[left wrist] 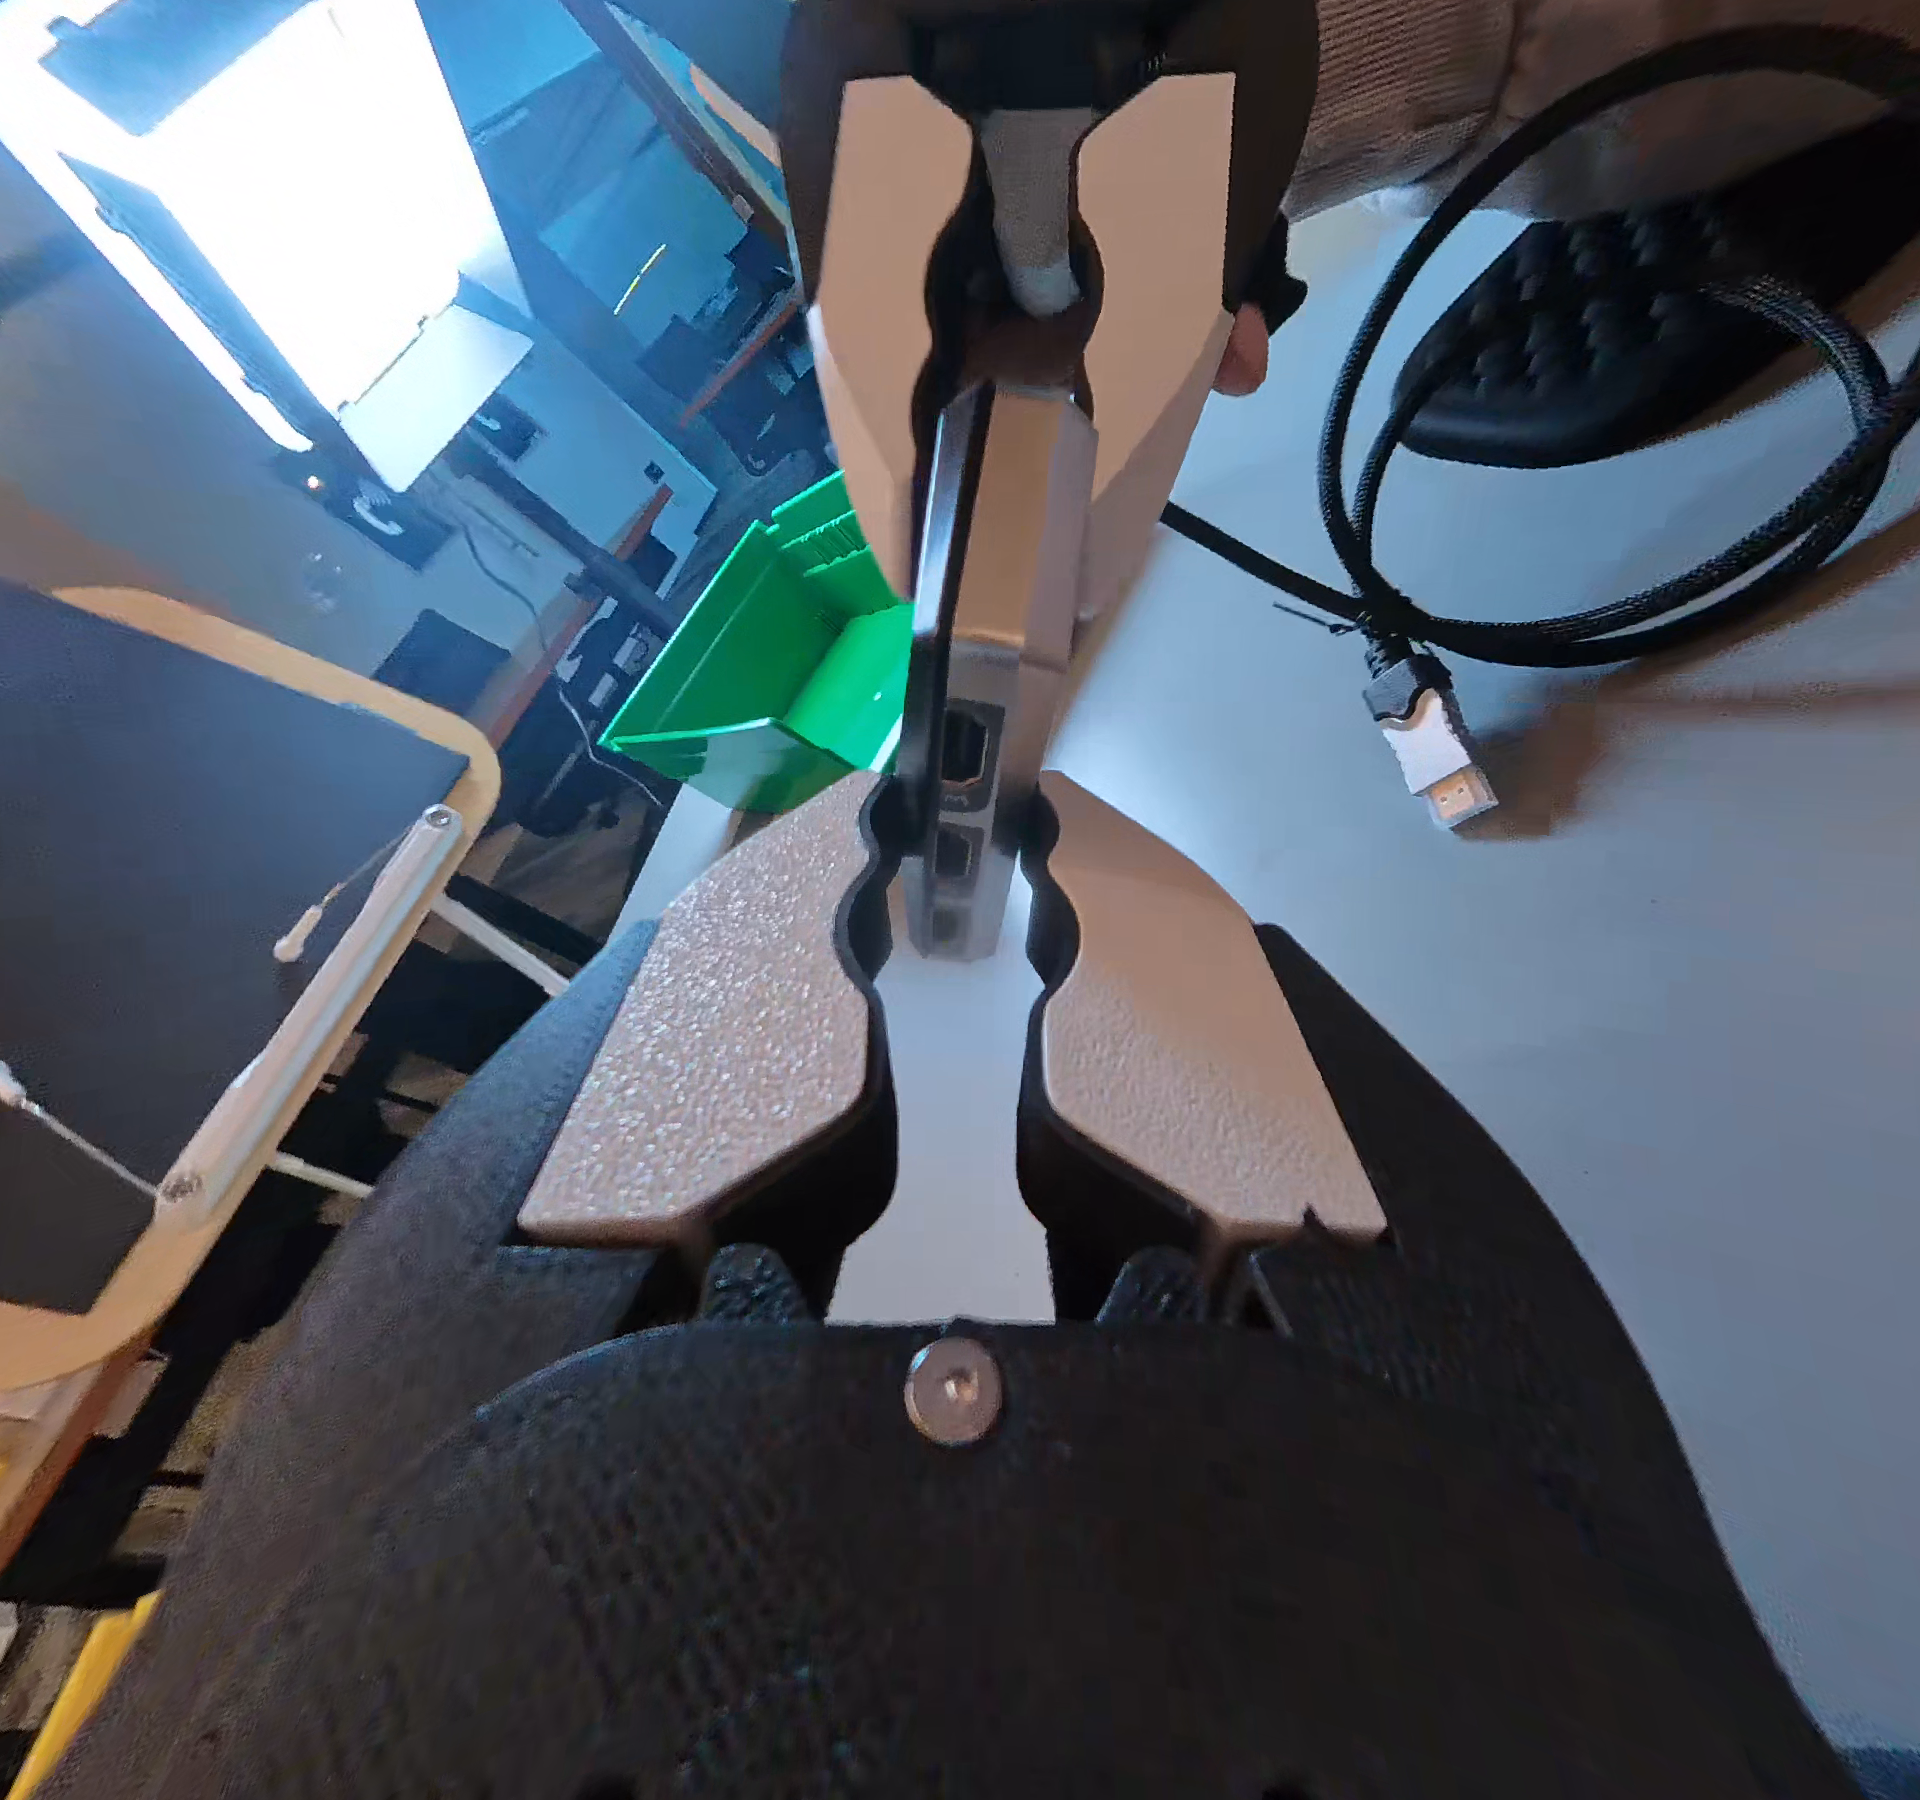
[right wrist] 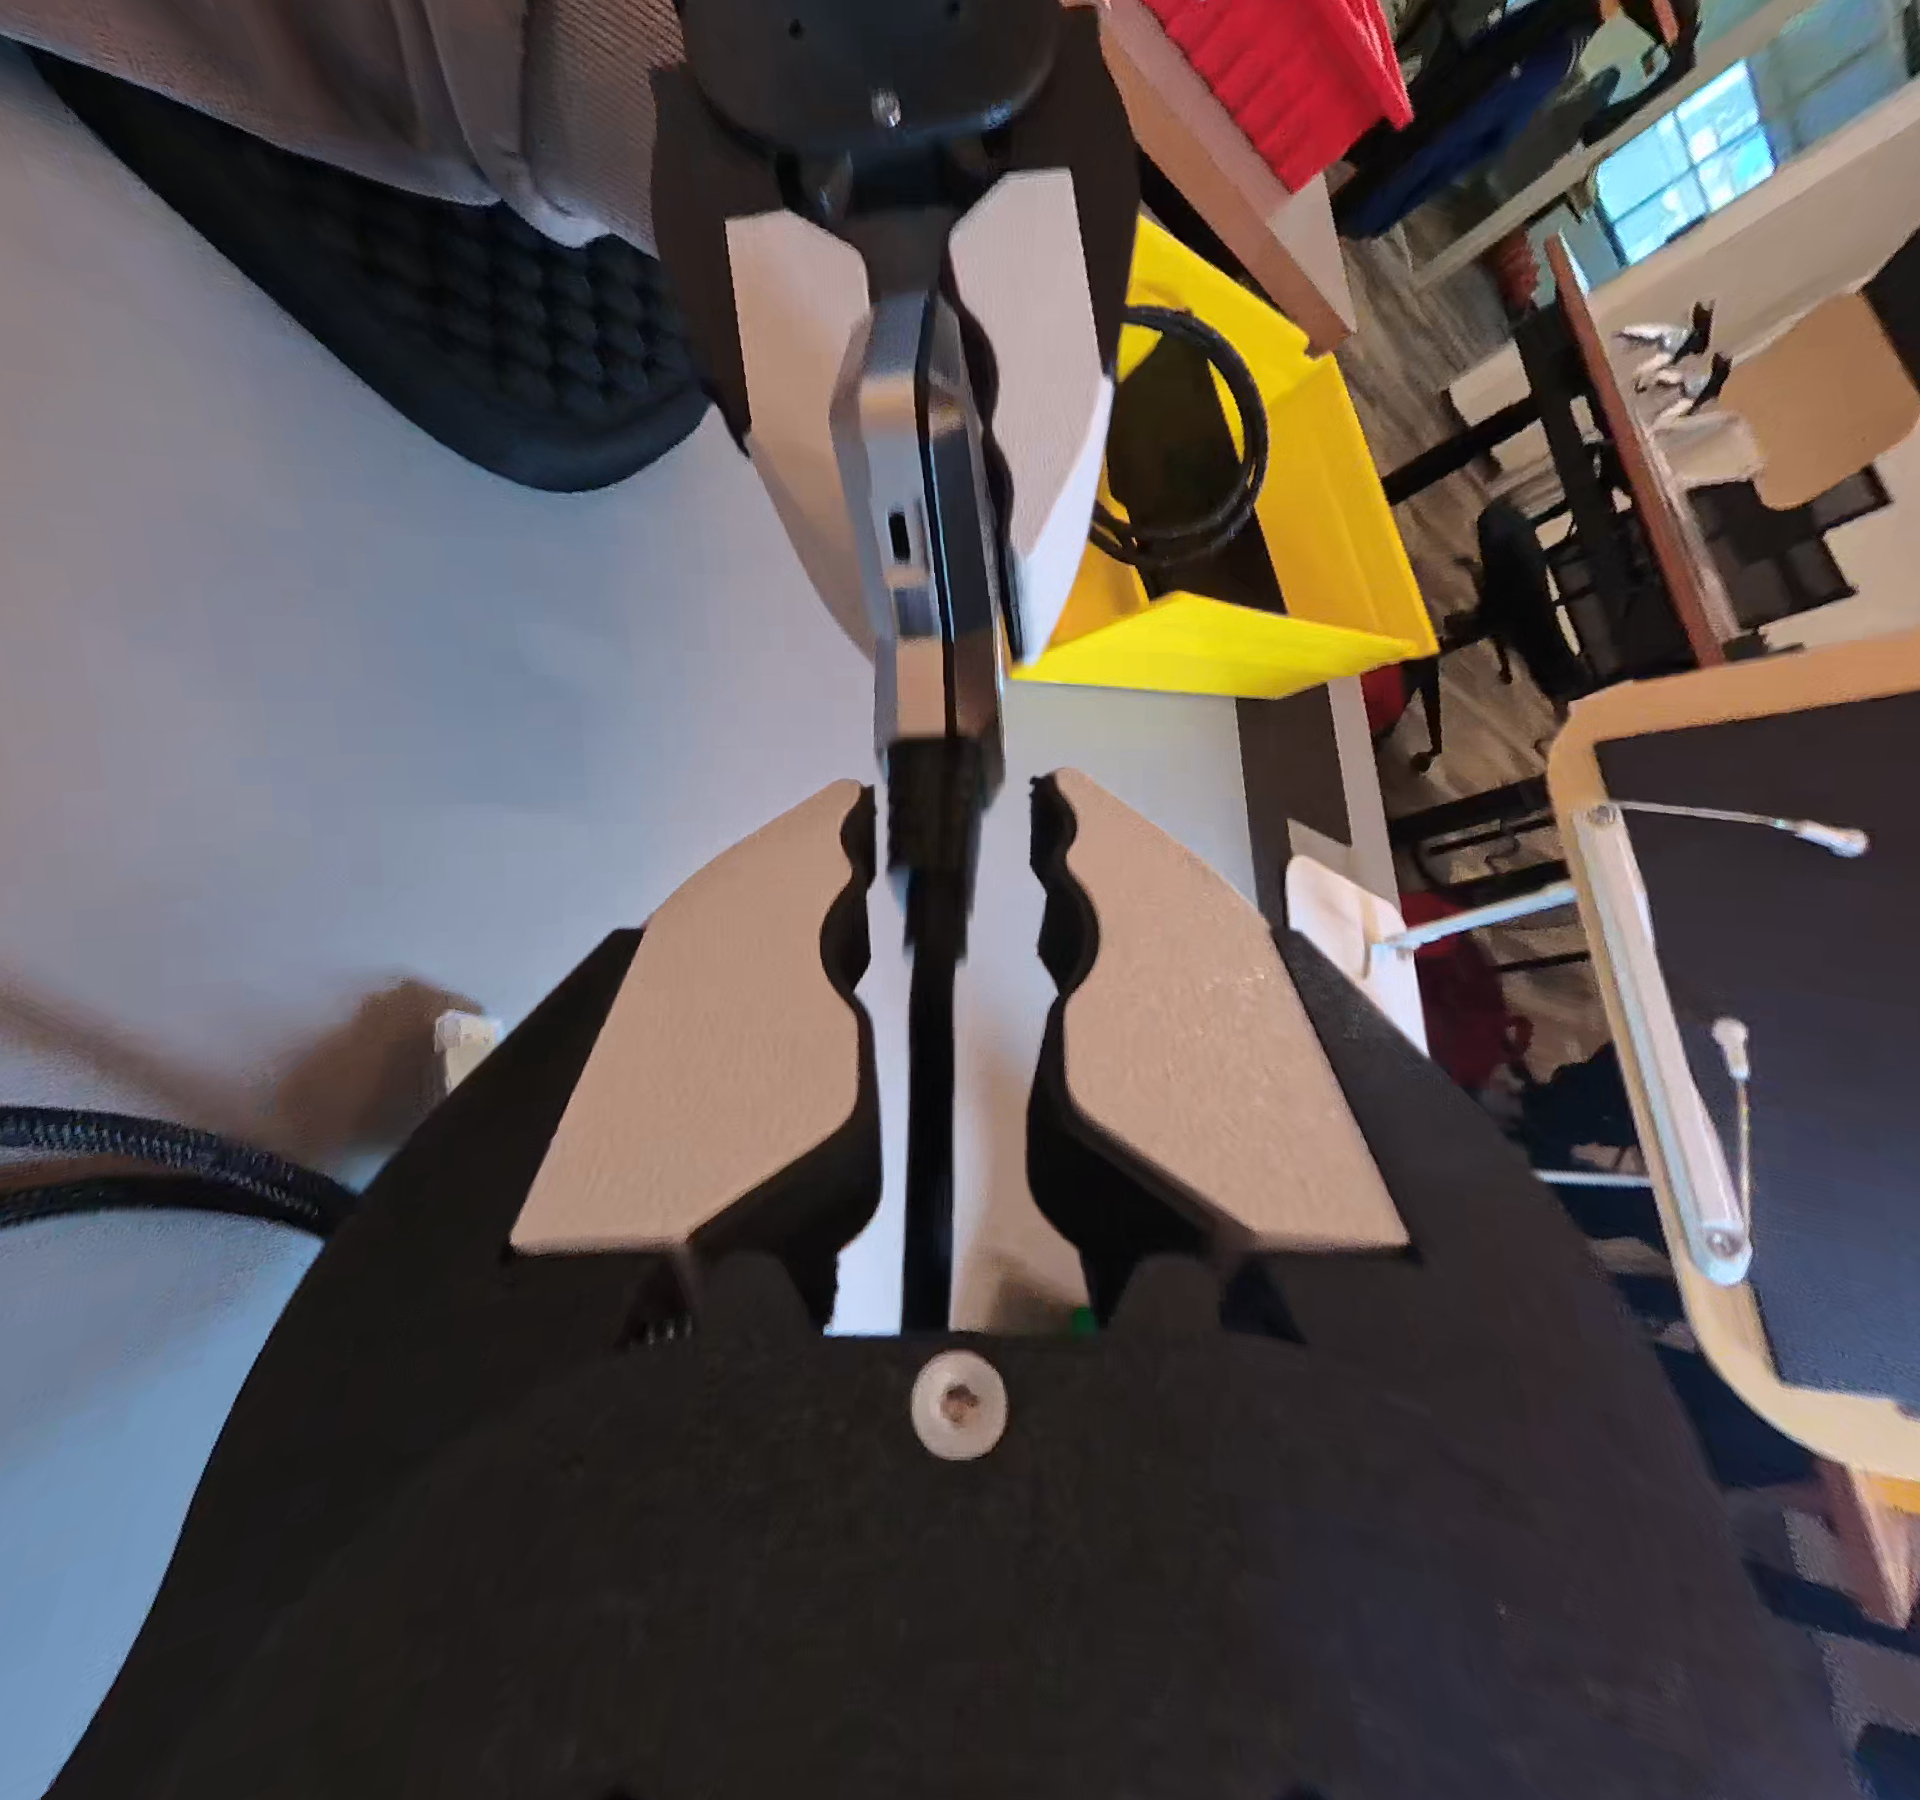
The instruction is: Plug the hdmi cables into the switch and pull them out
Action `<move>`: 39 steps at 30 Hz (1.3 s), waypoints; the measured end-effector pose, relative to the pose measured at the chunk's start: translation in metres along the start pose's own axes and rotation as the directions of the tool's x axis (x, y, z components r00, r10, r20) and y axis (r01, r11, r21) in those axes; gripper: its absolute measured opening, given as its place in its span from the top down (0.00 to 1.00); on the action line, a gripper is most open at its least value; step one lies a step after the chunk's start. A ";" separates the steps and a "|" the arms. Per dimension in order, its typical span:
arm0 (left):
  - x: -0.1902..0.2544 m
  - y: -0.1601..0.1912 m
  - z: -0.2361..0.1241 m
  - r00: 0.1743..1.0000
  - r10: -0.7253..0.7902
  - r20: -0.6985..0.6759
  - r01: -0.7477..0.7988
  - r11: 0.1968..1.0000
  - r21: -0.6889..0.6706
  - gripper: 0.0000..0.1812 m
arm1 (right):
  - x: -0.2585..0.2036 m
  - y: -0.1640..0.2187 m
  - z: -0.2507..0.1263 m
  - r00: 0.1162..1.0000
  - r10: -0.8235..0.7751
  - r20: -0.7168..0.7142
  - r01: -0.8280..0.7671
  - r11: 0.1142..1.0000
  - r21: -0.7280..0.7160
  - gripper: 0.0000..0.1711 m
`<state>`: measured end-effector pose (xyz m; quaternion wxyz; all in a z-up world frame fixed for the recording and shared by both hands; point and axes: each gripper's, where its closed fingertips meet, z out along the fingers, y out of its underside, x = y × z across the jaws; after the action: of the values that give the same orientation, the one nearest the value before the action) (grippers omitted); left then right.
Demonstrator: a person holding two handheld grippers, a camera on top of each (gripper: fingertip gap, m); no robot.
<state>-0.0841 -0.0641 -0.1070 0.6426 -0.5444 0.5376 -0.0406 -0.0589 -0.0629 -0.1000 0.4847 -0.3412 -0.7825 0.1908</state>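
- Nearest in the left wrist view, the left gripper (left wrist: 954, 862) has its jaws narrowed around the near end of the switch (left wrist: 1003, 545), a slim silver box with a black face, clamped edge-on above the white table (left wrist: 1558, 1075). I judge this grip is there to brace the box against plug forces.
- 3 empty ports (left wrist: 964, 742) on the near end face this camera, so that side is kept reachable.
- At the far end, the right gripper (left wrist: 1029, 316) closes around a grey plug body entering the switch.
- Off to the right, a second hdmi cable (left wrist: 1621, 462) lies coiled, its silver connector (left wrist: 1439, 753) loose on the table, presumably waiting its turn.
- Behind the switch sits a green bin (left wrist: 769, 670).
- In the right wrist view, the right gripper (right wrist: 951, 815) shows its jaws slightly apart beside the black plug (right wrist: 935, 810); whether they pinch it, I cannot tell.
- That plug looks seated in the switch (right wrist: 904, 524), the cord running back between the fingers.
- Beyond stands a yellow bin (right wrist: 1299, 545).
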 end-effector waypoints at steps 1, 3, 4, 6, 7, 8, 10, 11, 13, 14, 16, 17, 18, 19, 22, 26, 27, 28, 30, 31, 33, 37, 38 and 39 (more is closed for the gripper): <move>0.004 -0.002 0.003 1.000 0.020 -0.006 -0.020 1.000 0.002 0.87 | -0.003 -0.001 0.005 0.999 -0.033 -0.008 0.033 0.999 -0.014 0.82; 0.008 -0.004 0.007 0.997 0.075 0.001 -0.075 0.997 -0.017 0.88 | -0.004 0.002 0.014 0.988 -0.142 -0.060 0.137 0.988 -0.075 0.81; 0.010 -0.004 0.008 0.994 0.105 0.003 -0.105 0.994 -0.029 0.88 | -0.007 0.002 0.018 0.980 -0.185 -0.070 0.179 0.980 -0.092 0.82; 0.009 -0.001 0.009 0.988 0.153 0.027 -0.151 0.987 -0.060 0.87 | -0.007 0.003 0.022 0.955 -0.274 -0.111 0.257 0.955 -0.151 0.85; 0.008 0.000 0.009 0.984 0.175 0.046 -0.171 0.982 -0.078 0.87 | -0.004 0.005 0.023 0.941 -0.312 -0.134 0.284 0.940 -0.190 0.85; 0.007 0.000 0.010 0.982 0.181 0.060 -0.175 0.980 -0.093 0.87 | -0.002 0.006 0.023 0.930 -0.335 -0.148 0.300 0.929 -0.219 0.86; 0.003 0.000 0.009 0.977 0.193 0.094 -0.183 0.978 -0.103 0.87 | 0.003 0.006 0.024 0.921 -0.346 -0.181 0.302 0.924 -0.234 0.86; 0.002 -0.001 0.008 0.974 0.199 0.106 -0.189 0.977 -0.094 0.87 | 0.004 0.004 0.023 0.917 -0.348 -0.194 0.306 0.927 -0.215 0.86; 0.000 -0.003 0.006 0.981 0.161 0.108 -0.156 0.986 -0.051 0.86 | 0.003 0.000 0.022 0.932 -0.308 -0.190 0.284 0.948 -0.142 0.86; -0.001 0.001 0.005 0.985 0.136 0.103 -0.130 0.990 -0.060 0.83 | 0.000 -0.004 0.020 0.944 -0.280 -0.174 0.268 0.959 -0.090 0.86; -0.003 0.003 0.003 0.986 0.129 0.107 -0.123 0.991 -0.058 0.82 | -0.001 -0.008 0.019 0.954 -0.250 -0.168 0.246 0.968 -0.040 0.86; 0.001 0.003 0.003 0.986 0.137 0.090 -0.132 0.990 -0.058 0.87 | -0.001 -0.009 0.019 0.953 -0.252 -0.170 0.248 0.968 -0.044 0.86; 0.002 0.005 0.004 0.985 0.150 0.087 -0.144 0.987 -0.076 0.88 | -0.002 -0.008 0.020 0.951 -0.263 -0.164 0.257 0.965 -0.054 0.86; 0.003 0.006 0.005 0.982 0.168 0.084 -0.160 0.982 -0.096 0.88 | -0.003 -0.006 0.020 0.946 -0.280 -0.165 0.273 0.960 -0.063 0.86; 0.003 0.005 0.003 0.970 0.223 0.092 -0.213 0.971 -0.106 0.88 | -0.004 -0.008 0.020 0.933 -0.312 -0.181 0.304 0.950 -0.072 0.86; 0.005 0.002 0.003 0.960 0.262 0.096 -0.253 0.962 -0.100 0.88 | -0.006 -0.010 0.022 0.914 -0.360 -0.189 0.347 0.932 -0.101 0.86; 0.007 0.002 0.004 0.960 0.265 0.093 -0.256 0.962 -0.095 0.89 | -0.008 -0.011 0.023 0.912 -0.365 -0.185 0.352 0.930 -0.102 0.86; 0.008 0.001 0.005 0.958 0.271 0.091 -0.262 0.960 -0.094 0.89 | -0.009 -0.010 0.025 0.910 -0.373 -0.183 0.359 0.927 -0.108 0.86; 0.010 0.004 0.007 0.959 0.272 0.083 -0.263 0.959 -0.102 0.89 | -0.009 -0.007 0.026 0.900 -0.397 -0.183 0.377 0.916 -0.133 0.86; 0.010 0.006 0.007 0.962 0.262 0.081 -0.254 0.962 -0.098 0.89 | -0.010 -0.006 0.027 0.899 -0.397 -0.183 0.376 0.916 -0.138 0.86; 0.009 0.010 0.009 0.975 0.209 0.080 -0.201 0.975 -0.098 0.88 | -0.007 -0.003 0.030 0.901 -0.390 -0.188 0.361 0.917 -0.173 0.86; -0.006 0.016 -0.001 0.996 -0.023 0.082 0.028 0.998 -0.057 0.85 | 0.006 0.010 0.024 0.922 -0.328 -0.204 0.279 0.931 -0.236 0.86; -0.021 0.018 -0.011 0.989 -0.073 0.128 0.080 0.995 -0.052 0.85 | 0.012 0.013 0.017 0.933 -0.287 -0.216 0.236 0.944 -0.231 0.86; -0.041 0.023 -0.025 0.974 -0.115 0.196 0.130 0.989 -0.065 0.86 | 0.017 0.016 0.009 0.942 -0.242 -0.234 0.192 0.957 -0.217 0.86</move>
<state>-0.1316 -0.0451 -0.0937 0.6662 -0.6024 0.4397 -0.0067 -0.0666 -0.0387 -0.1037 0.5656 -0.3192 -0.7603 0.0140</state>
